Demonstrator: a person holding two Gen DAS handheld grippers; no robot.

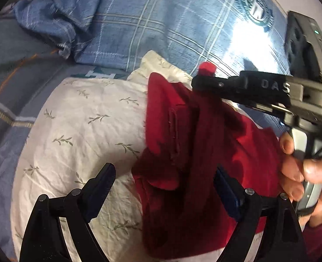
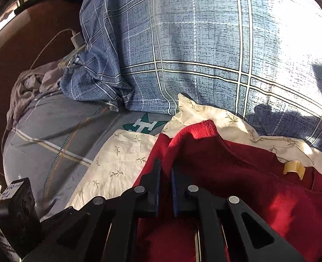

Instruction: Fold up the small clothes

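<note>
A dark red garment (image 1: pixel 204 152) lies bunched on a white leaf-print cloth (image 1: pixel 84 131). In the left wrist view my right gripper (image 1: pixel 204 80) comes in from the right and pinches a raised fold of it, with a red tuft poking out above the fingers. The right wrist view shows the same grip: my right gripper (image 2: pixel 165 168) is shut on the red garment (image 2: pixel 259 192), whose cream neck label (image 2: pixel 294 168) shows at the right. My left gripper (image 1: pixel 163 185) stands wide open low over the garment, and red cloth lies between its fingers without either pad pressing on it.
A blue plaid duvet (image 1: pixel 161 21) is piled behind the white cloth (image 2: pixel 121 166), over a grey-blue sheet (image 2: pixel 51 135). A white charger and cable (image 2: pixel 77 39) lie at the far left by crumpled grey fabric (image 2: pixel 27 87). A person's hand (image 1: pixel 303 170) holds the right gripper's handle.
</note>
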